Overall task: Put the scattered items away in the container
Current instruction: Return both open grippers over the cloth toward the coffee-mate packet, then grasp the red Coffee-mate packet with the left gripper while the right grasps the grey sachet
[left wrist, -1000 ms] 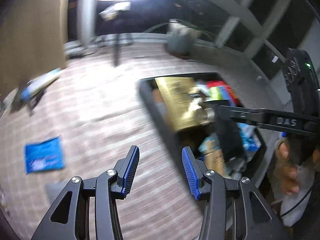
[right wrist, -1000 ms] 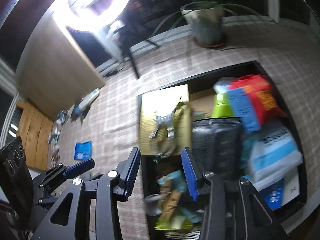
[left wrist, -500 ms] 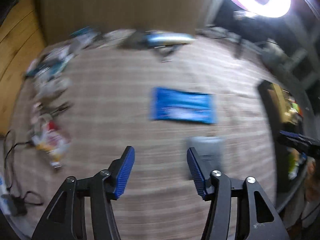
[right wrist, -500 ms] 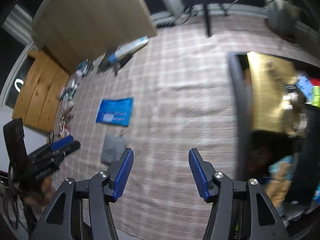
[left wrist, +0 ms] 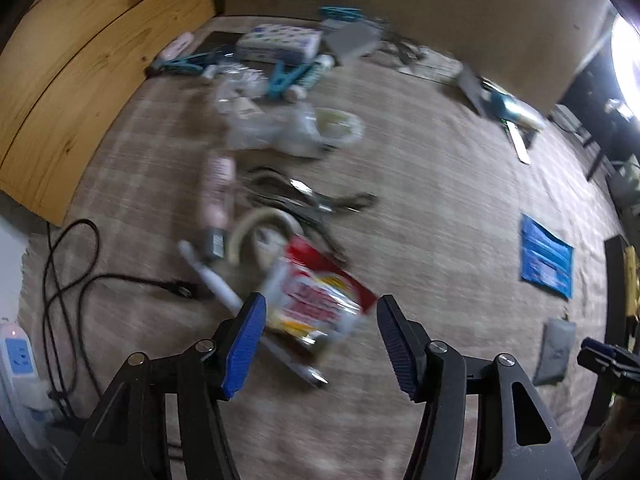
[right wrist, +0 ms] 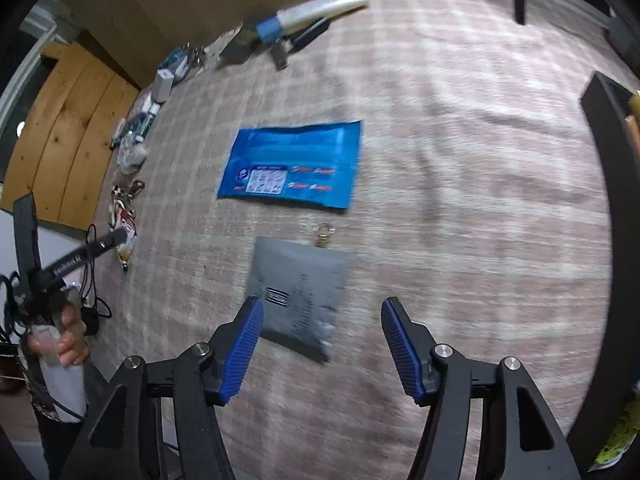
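My left gripper (left wrist: 320, 342) is open and empty, just short of a red and white snack packet (left wrist: 320, 300) on the carpet. My right gripper (right wrist: 322, 346) is open and empty, with a flat grey pouch (right wrist: 298, 292) lying between and ahead of its fingers. A blue flat packet (right wrist: 292, 164) lies beyond the pouch; it also shows in the left wrist view (left wrist: 546, 258). The black container's rim (right wrist: 604, 128) is at the right edge. The left gripper shows in the right wrist view (right wrist: 116, 236) at far left.
Several scattered items lie near the wooden panels: a pink tube (left wrist: 218, 192), scissors and cables (left wrist: 296, 196), clear bags (left wrist: 280, 128), teal clips (left wrist: 288, 78), a white and blue tube (right wrist: 316, 10). A black cord (left wrist: 68, 264) and power strip (left wrist: 20, 364) lie at left.
Both grippers have swung away from the container over the carpet. The left now faces the snack packet and clutter; the right has come down over the grey pouch. Both stayed open.
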`<state>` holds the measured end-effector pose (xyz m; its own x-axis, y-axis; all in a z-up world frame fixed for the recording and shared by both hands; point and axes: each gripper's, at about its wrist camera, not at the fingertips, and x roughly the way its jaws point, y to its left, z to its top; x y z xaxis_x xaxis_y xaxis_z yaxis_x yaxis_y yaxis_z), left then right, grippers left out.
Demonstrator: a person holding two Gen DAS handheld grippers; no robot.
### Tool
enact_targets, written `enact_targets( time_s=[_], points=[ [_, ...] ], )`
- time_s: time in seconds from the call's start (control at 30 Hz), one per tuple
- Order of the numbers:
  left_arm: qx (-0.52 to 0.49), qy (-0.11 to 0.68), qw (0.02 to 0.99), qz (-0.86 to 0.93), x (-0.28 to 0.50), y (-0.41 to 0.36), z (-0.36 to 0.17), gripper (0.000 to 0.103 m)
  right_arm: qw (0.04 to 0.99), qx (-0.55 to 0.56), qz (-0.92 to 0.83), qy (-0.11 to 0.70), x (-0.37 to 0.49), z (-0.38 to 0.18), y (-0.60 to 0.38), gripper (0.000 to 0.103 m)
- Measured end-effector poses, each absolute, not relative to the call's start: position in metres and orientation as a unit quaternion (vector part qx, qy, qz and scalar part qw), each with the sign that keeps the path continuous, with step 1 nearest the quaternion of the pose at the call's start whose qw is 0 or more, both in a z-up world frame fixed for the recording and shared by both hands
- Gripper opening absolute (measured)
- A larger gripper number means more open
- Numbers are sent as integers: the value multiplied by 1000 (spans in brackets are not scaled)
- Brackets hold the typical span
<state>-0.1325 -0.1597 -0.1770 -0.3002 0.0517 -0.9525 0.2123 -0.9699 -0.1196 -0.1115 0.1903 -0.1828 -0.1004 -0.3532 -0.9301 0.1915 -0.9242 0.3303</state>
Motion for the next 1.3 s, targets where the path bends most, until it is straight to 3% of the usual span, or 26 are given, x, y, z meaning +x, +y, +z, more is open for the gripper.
enact_targets(
  time_s=[0.3,0.47,0.67,0.8,0.93,1.03,1.1,1.3],
  points=[
    [592,128,28,-795,-136,-172,-183,65,168,652,-739,-27,-115,-190,160,58],
    [602,86,4,-794,-129,-141,-193,66,169,649,-742,4,-113,-191,146,63],
    [599,43,-44,-798,-116,-92,-193,66,175,646,-741,54,-104,-195,127,64],
    [585,-13,-24,-810,-109,-61,-194,65,178,640,-741,97,-98,-201,119,64],
    [588,7,-29,-808,-113,-54,-191,62,180,631,-744,128,-92,-204,115,64],
    [589,25,-19,-808,-113,-57,-185,61,181,630,-745,125,-93,-203,119,57],
    [588,33,-16,-808,-113,-61,-184,62,181,630,-746,121,-95,-202,124,47],
    [600,46,1,-799,-129,-72,-196,68,186,634,-746,82,-102,-200,144,28]
  ],
)
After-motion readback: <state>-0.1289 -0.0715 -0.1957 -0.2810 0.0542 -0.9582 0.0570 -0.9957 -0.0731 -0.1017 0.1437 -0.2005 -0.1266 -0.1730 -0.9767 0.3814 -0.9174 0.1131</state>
